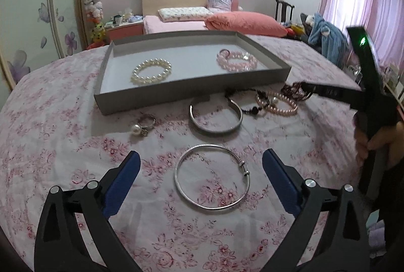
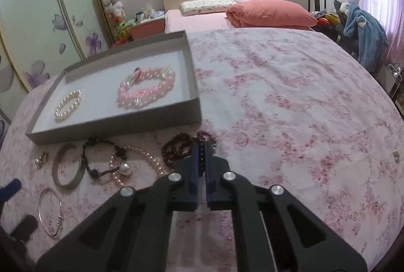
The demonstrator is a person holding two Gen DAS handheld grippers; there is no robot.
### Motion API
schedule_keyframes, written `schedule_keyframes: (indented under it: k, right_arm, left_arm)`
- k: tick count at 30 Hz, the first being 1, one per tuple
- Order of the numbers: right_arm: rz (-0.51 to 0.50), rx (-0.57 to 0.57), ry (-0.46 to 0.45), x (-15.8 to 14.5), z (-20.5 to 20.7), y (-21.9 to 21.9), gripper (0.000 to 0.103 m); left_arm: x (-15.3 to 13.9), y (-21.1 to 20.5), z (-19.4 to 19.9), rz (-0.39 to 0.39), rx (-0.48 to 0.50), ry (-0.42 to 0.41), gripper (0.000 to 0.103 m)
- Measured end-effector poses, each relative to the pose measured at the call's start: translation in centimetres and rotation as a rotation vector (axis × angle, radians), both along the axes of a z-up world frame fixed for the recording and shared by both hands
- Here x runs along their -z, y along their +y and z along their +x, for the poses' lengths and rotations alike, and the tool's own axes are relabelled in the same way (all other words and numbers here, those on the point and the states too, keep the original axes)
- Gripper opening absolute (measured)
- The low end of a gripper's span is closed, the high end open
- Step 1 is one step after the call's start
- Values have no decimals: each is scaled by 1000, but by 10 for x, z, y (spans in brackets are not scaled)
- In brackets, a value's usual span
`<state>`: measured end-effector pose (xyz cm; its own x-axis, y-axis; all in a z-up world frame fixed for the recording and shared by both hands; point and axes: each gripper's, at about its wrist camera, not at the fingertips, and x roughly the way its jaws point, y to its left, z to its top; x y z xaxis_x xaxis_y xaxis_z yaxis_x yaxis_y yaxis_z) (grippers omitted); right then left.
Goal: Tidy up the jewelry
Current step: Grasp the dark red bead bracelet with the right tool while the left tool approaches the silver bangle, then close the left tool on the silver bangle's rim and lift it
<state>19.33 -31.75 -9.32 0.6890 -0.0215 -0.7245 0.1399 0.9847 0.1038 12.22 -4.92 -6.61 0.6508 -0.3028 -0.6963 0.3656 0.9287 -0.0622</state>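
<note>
Right gripper [image 2: 201, 153] pinches the dark bead bracelet [image 2: 180, 149]; left gripper [image 1: 201, 168] spread above the silver bangle [image 1: 212, 182]

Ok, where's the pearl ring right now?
Left wrist view: the pearl ring lies on the floral bedspread, just before the grey tray, left of the wide silver cuff.

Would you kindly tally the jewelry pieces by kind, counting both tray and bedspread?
Beaded bracelets and strands: 5 (white pearl, pink bead, pink pearl, black cord, dark red)
Metal bangles: 2 (wide cuff, thin bangle)
Pearl ring: 1
Total: 8
</note>
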Motion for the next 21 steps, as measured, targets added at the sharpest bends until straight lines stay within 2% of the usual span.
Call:
schedule_keyframes:
  k: [6, 8, 9, 10, 15, 16, 17, 19, 21]
  right_arm:
    - [-11, -17, 21, 6, 0, -1, 7]
    - [-12, -18, 15, 5, 0, 1, 23]
    - [-16, -19, 10, 4, 0, 2, 36]
    - [-25, -20, 8, 4, 1, 3, 38]
    - [-15, -31, 58, 14, 13, 5, 36]
    - [-4, -31, 56, 15, 12, 4, 19]
    - [-8, -30, 54, 15, 11, 5, 13]
    - [-31, -3, 53, 16, 8, 3, 9]
    - [-13, 36, 51, 17, 6, -4, 9]
  left_arm:
    - [6, -6, 3, 32, -1, 33, 97]
    - [6, -6, 3, 31, -3, 35, 97]
    - [6, -6, 2, 30, -4, 36, 98]
    - [6, -6, 3, 31, -4, 37, 98]
    - [6, -5, 3, 26, -6, 45, 98]
    - [6, -5, 3, 26, -6, 46, 98]
    - [6, -5, 3, 27, -6, 46, 98]
    - [7, -6, 3, 27, -5, 50, 98]
    - [8, -8, 3, 28, 0, 59, 99]
